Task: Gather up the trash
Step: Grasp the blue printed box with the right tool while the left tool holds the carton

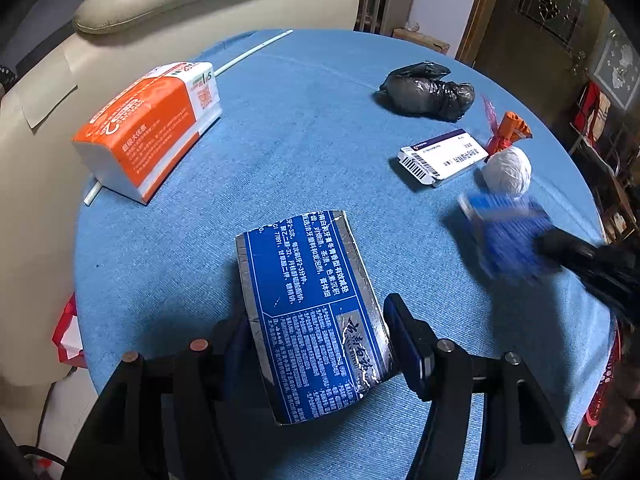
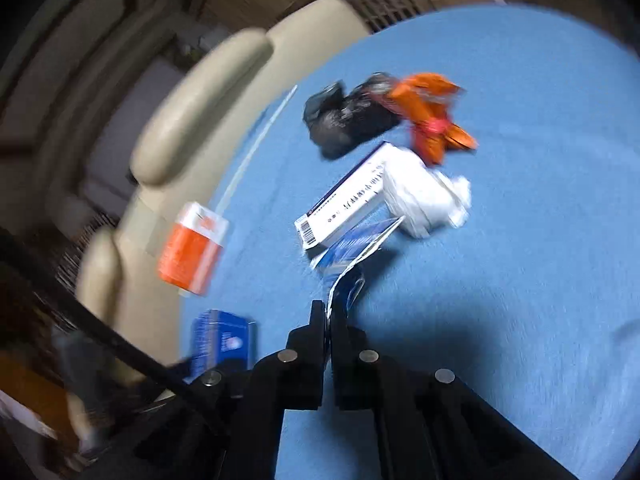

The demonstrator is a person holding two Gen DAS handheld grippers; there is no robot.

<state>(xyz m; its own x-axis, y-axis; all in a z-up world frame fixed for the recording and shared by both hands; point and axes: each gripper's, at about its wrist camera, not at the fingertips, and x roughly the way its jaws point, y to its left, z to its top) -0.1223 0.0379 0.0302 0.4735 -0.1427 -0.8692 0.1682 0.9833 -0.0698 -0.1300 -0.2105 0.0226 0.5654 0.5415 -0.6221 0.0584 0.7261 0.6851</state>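
The round blue tabletop [image 1: 304, 128] fills most of what I see, with a cream padded chair [image 1: 168, 8] pushed up against its far edge. On the far left of the cloth lies my biggest piece of clutter, an orange and white tissue pack [image 1: 152, 128], resting on top of a thin white rod [image 1: 252, 50] that runs out from under it at both ends.

My left hand-held gripper [image 1: 316, 340] is clenched on a flattened blue and silver carton [image 1: 308, 308] printed with white text; its pads press on the carton's two long edges and the carton stands tilted up off the cloth.

Toward the far right sits a crumpled black plastic bag [image 1: 428, 90]. Just in front of it lies a white medicine box [image 1: 444, 158] with a barcode on its end, and touching that box's right end is a balled-up white wad [image 1: 508, 174]. An orange wrapper [image 1: 510, 130] tied with red sits between the bag and the wad.

My right hand-held gripper [image 2: 329, 312] has its fingers pinched together on the edge of a thin blue and white packet [image 2: 356, 248], which sticks out ahead of the tips, just beside the medicine box. That view is blurred, so I cannot tell whether the packet is clear of the cloth.
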